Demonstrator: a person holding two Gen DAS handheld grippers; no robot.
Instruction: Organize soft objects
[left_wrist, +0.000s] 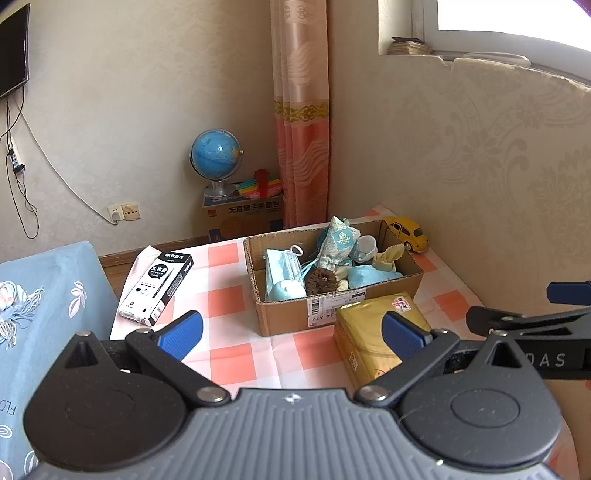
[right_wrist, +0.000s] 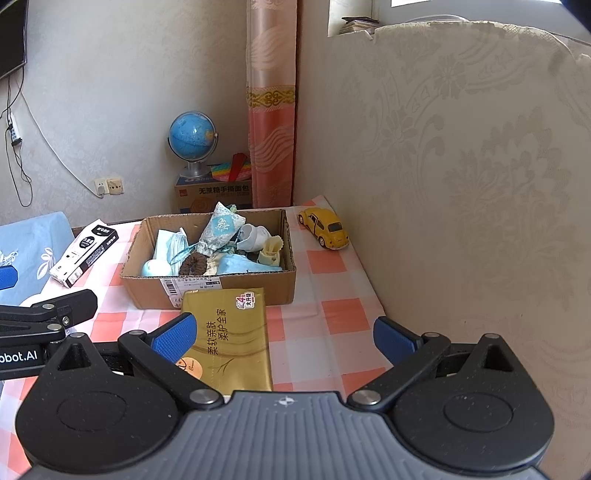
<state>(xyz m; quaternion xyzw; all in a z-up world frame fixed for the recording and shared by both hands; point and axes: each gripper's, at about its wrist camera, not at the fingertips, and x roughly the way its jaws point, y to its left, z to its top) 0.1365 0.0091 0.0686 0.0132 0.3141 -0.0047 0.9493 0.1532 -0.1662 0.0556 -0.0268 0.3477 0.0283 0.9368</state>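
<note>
A cardboard box (left_wrist: 280, 317) (right_wrist: 288, 280) stands on the checked tablecloth and holds several soft things: face masks (left_wrist: 282, 271) (right_wrist: 171, 245), a patterned sachet (left_wrist: 338, 240) (right_wrist: 219, 230), a brown scrunchie (left_wrist: 322, 281) (right_wrist: 193, 264), small socks (left_wrist: 386, 258) (right_wrist: 271, 253). A gold tissue pack (left_wrist: 373, 332) (right_wrist: 231, 339) lies in front of the box. My left gripper (left_wrist: 293, 334) is open, held back from the box with nothing between its fingers. My right gripper (right_wrist: 284, 338) is open too, beside and partly over the tissue pack.
A black-and-white pen box (left_wrist: 157, 288) (right_wrist: 83, 253) lies left of the cardboard box. A yellow toy car (left_wrist: 406, 232) (right_wrist: 325, 227) sits near the padded headboard (right_wrist: 461, 184). A globe (left_wrist: 216, 158) on a carton stands by the curtain. Blue bedding (left_wrist: 40, 295) is at left.
</note>
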